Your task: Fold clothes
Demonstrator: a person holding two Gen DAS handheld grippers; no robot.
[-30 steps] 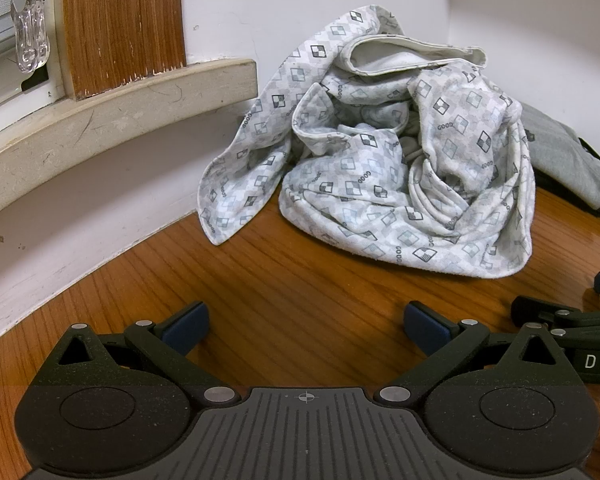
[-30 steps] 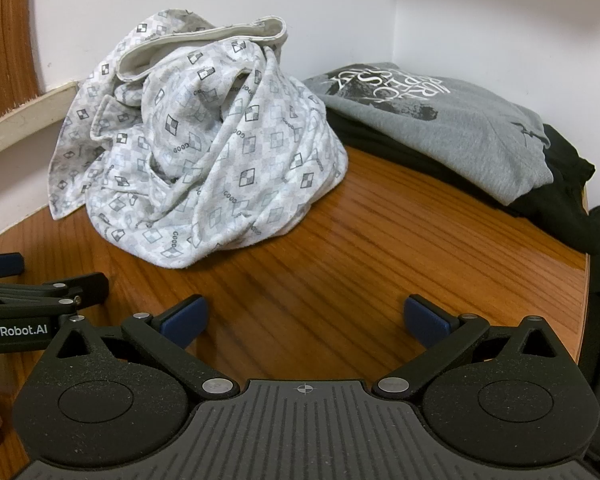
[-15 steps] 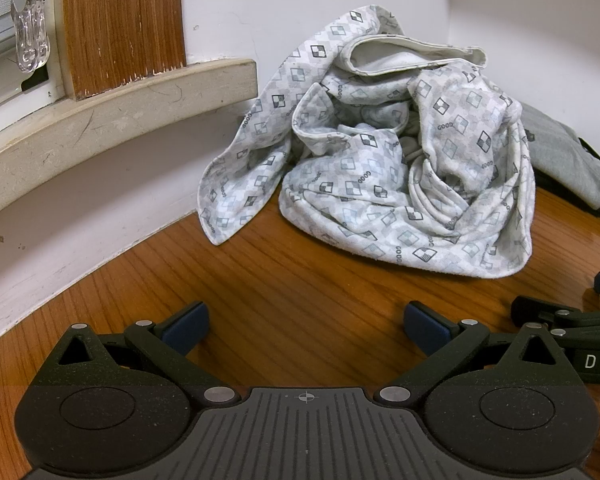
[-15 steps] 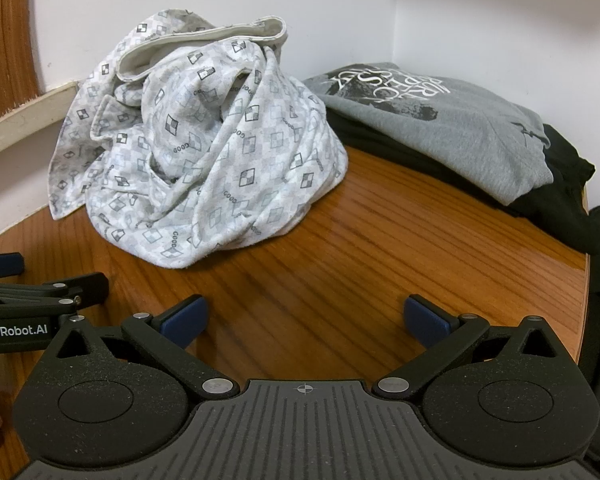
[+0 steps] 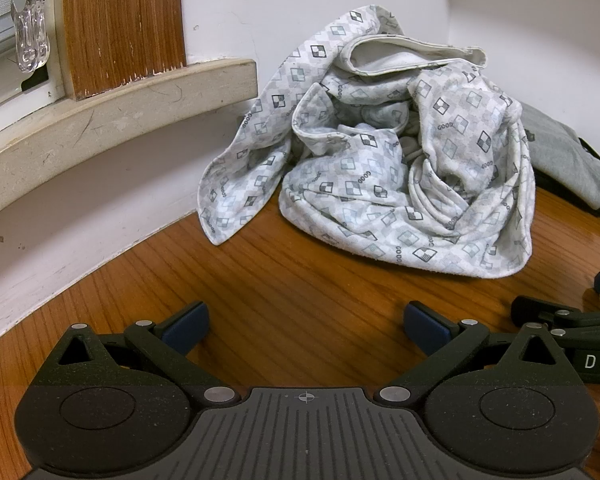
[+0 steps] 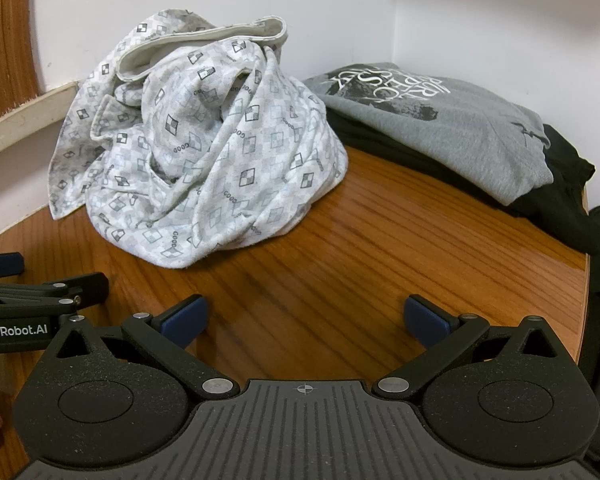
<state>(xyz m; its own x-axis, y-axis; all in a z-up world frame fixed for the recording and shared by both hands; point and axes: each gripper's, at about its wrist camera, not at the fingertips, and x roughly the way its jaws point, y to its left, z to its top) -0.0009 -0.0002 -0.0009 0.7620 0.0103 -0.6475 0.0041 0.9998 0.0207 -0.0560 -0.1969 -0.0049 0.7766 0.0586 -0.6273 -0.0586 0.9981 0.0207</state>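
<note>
Eyeing the crumpled white checker-print cotton garment (image 5: 380,168) heaped at the far wall on the round wooden table (image 6: 380,248): soft, light, floppy. Both hand-held grippers, left (image 5: 306,322) and right (image 6: 306,318), spread apart, empty; I'd pinch its thick hemmed edge on top.

Left gripper (image 5: 306,324) spread wide, blue pads (image 5: 188,322) low over bare wooden table (image 5: 300,288), nothing between them. Ahead of the fingertips, well apart: crumpled patterned garment (image 5: 380,184) heaped against the white wall (image 5: 260,8). Beside the right finger, part of right gripper (image 5: 564,316).
</note>
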